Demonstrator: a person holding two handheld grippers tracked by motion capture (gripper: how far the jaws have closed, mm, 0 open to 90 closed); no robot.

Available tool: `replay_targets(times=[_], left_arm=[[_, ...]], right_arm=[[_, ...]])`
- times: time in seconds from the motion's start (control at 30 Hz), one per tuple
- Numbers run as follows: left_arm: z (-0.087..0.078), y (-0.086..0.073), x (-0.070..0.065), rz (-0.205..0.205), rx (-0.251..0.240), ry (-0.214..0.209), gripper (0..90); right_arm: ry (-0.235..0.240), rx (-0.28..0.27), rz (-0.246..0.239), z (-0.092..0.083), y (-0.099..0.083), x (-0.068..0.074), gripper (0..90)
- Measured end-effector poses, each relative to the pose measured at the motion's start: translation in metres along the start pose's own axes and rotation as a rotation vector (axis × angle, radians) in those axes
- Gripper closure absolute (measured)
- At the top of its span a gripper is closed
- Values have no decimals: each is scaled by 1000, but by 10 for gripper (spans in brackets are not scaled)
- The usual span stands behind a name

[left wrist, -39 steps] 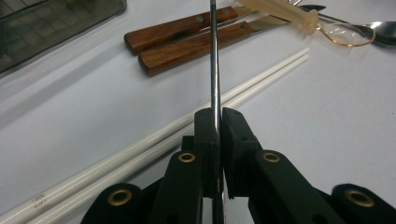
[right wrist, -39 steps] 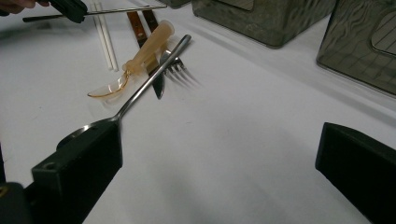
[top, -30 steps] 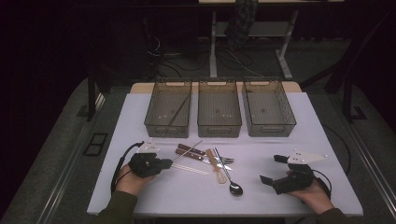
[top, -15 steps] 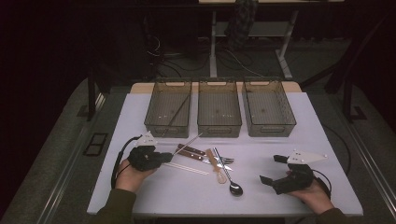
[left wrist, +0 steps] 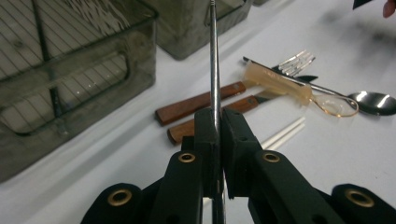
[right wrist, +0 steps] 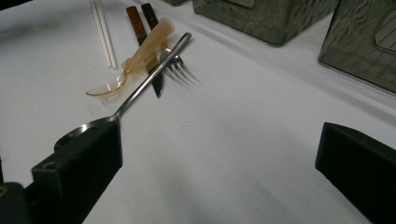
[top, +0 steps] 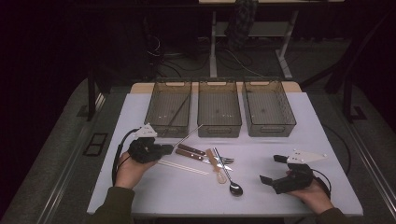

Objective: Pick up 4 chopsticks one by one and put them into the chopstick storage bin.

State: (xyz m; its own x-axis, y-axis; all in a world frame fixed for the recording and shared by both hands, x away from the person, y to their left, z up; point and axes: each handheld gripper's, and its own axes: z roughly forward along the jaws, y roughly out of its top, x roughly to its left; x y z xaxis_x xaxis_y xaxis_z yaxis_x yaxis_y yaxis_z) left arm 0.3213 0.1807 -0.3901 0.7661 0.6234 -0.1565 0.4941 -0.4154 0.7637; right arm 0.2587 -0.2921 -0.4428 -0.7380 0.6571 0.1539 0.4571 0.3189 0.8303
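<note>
My left gripper (top: 167, 149) (left wrist: 217, 122) is shut on a thin metal chopstick (top: 189, 135) (left wrist: 214, 56). It holds the stick off the table, its far tip slanting toward the gap between the left bin (top: 164, 122) and the middle bin (top: 219, 127). The left bin has a dark stick lying in it. At the table's right front my right gripper (top: 272, 169) (right wrist: 219, 158) rests open, nothing between its jaws. Its left jaw stands just in front of the bowl of a steel spoon (top: 231, 182) (right wrist: 149, 79).
A pile of cutlery lies mid-table: two wooden-handled knives (top: 191, 150) (left wrist: 201, 100), a fork (right wrist: 180, 70), an amber plastic spoon (top: 216, 168) (right wrist: 140, 51), and white chopsticks (top: 184, 167) (right wrist: 103, 32). A third bin (top: 268, 127) stands at the back right.
My left gripper has risen and moved a little toward the bins, carrying the metal chopstick. The right gripper has stayed where it was.
</note>
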Motion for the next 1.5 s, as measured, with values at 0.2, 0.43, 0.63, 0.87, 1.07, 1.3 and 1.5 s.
replay_targets(times=[0.2,0.43,0.63,0.87,1.07,1.3,1.5], left_arm=[[-2,8,9,-12,-19,9,847],[1,18,15,-8,-20,23,847],[2,30,21,-5,-32,34,847],[4,44,28,-8,-46,47,847],[5,61,36,-9,-56,75,847],[9,76,52,-37,-68,119,846],[14,87,67,-51,-83,158,846]], right_arm=[[1,-1,3,0,0,-1,5],[0,0,11,0,-1,-2,5],[3,0,10,0,-1,-2,5],[-3,0,11,-1,-1,-2,5],[-3,1,9,-1,-1,-2,5],[-3,-1,11,-1,-1,-2,5],[-2,-4,10,-2,-1,-2,5]])
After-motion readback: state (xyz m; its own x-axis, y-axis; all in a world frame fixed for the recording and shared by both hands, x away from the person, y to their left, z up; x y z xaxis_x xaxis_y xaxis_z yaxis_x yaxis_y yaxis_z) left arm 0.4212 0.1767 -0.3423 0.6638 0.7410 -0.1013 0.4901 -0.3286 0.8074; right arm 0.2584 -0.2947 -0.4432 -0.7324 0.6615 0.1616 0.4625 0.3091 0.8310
